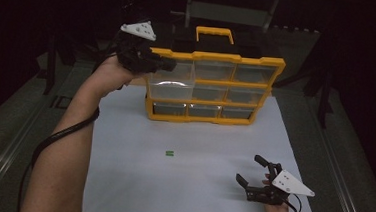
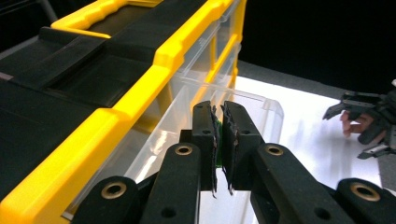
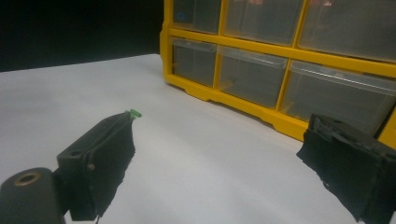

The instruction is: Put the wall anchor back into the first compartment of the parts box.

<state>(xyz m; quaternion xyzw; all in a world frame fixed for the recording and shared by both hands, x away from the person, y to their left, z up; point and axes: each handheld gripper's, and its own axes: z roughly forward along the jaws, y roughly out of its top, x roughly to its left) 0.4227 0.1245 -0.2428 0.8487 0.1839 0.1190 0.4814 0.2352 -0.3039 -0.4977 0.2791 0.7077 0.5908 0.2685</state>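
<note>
At the left of the high view, the left gripper (image 1: 165, 63) hangs over a clear drawer (image 1: 171, 82) pulled out of the yellow organizer (image 1: 212, 82); its fingers (image 2: 203, 140) are pressed on a small green piece (image 2: 217, 156); on the white desk (image 1: 135, 182) lies another green piece (image 1: 169, 153); near the front right corner, the right gripper (image 1: 251, 170) rests with fingers spread wide, holding nothing.

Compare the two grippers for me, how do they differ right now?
The left gripper is raised at the yellow organizer's pulled-out clear drawer; the right gripper sits low near the white board's front right corner. The left's jaws are nearly closed on something small and green; the right's are spread wide and empty. Both are black, hand-held, with a grey plate on top.
</note>
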